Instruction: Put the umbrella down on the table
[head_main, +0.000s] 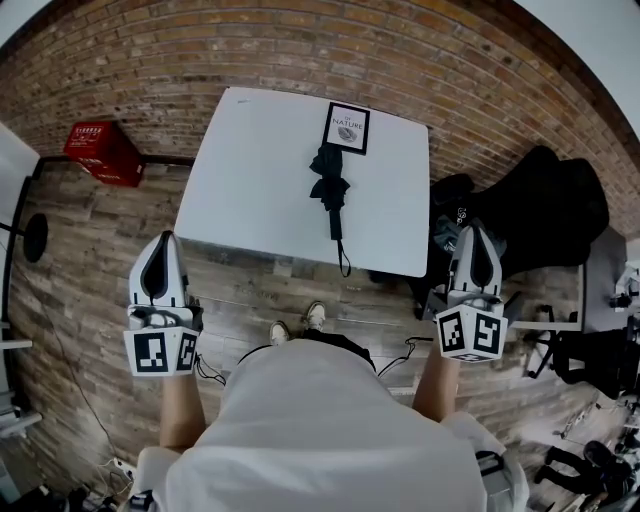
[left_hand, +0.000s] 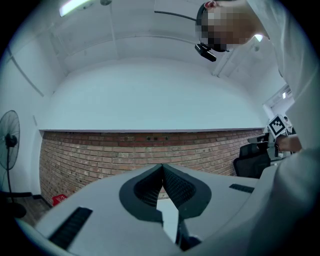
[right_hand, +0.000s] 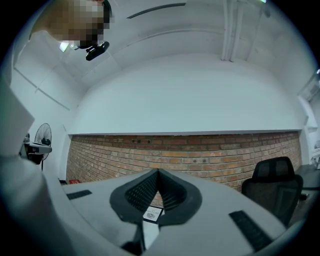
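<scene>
Down on the white worktop (head_main: 250, 190): black umbrella (head_main: 331, 192), folded, lying lengthwise near the middle, canopy bunched at the far end, slim handle end and strap pointing at the near edge. Right past its far tip, a black-framed card (head_main: 347, 127) printed NATURE, close enough that touching or not cannot be told.

Left claw (head_main: 165, 238) off the worktop's left near corner, out over the plank floor (head_main: 90, 260), well apart from the umbrella. Clenched, tips pressed together, nothing caught between them in the left gripper view, just a sliver of pale worktop showing below the pads.

Right claw (head_main: 474, 228) by the right near corner, also clear of the umbrella. Clenched too, tips meeting, empty; in the right gripper view the NATURE card peeks through the gap under the pads, far off on the worktop.

Behind everything, a brick wall (head_main: 300, 50). Red crate (head_main: 103, 152) on the floor at the left, by the wall. Black office chair (head_main: 560, 205) just right of the worktop. Standing fan (left_hand: 9, 142) at the far left in the left gripper view. Pair of shoes (head_main: 298, 322) planted on the floor just short of the near edge.
</scene>
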